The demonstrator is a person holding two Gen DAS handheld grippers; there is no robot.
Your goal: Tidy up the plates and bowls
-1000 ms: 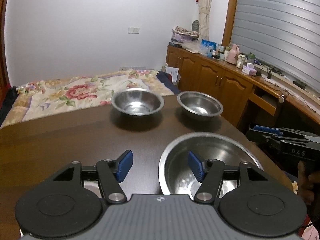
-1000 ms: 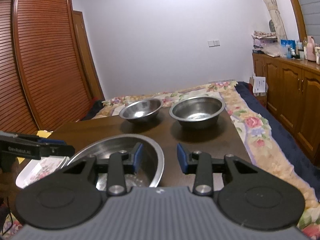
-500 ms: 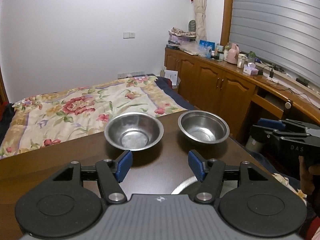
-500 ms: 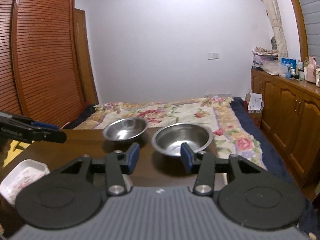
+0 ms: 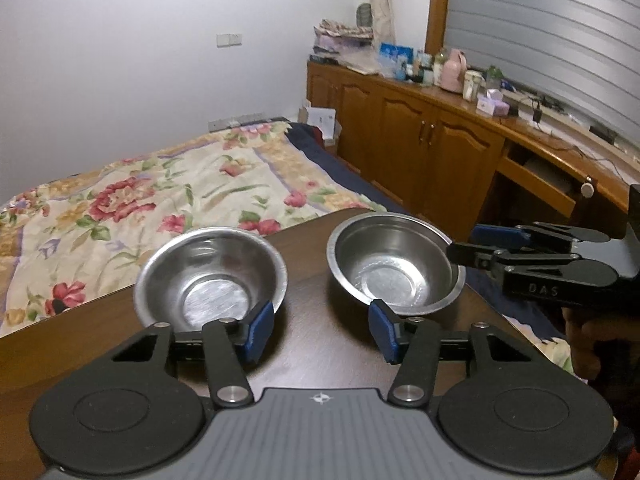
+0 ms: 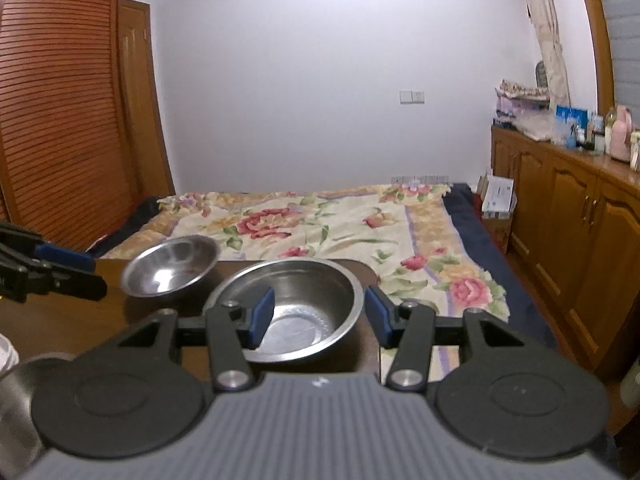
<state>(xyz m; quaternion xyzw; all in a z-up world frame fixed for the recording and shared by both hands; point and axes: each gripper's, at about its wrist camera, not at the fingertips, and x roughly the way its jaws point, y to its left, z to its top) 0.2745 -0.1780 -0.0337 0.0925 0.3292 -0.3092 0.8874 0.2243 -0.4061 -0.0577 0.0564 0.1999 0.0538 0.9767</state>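
**Both grippers brought up to the two bowls**

The left gripper [image 5: 322, 330] is tipped down by the left bowl [image 5: 211, 278], jaws spread, just narrowed. The right gripper [image 6: 320, 314] is held around the right bowl [image 6: 288, 308] rim, untouched. Earlier, a big bowl lay underneath.

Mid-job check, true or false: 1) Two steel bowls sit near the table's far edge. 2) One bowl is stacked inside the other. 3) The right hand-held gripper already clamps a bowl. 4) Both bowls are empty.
1) True: the left bowl and the right bowl stand on the table near its far edge.
2) False: they stand side by side, apart.
3) False: the right hand-held gripper is open, its jaws astride the right bowl's rim.
4) True.
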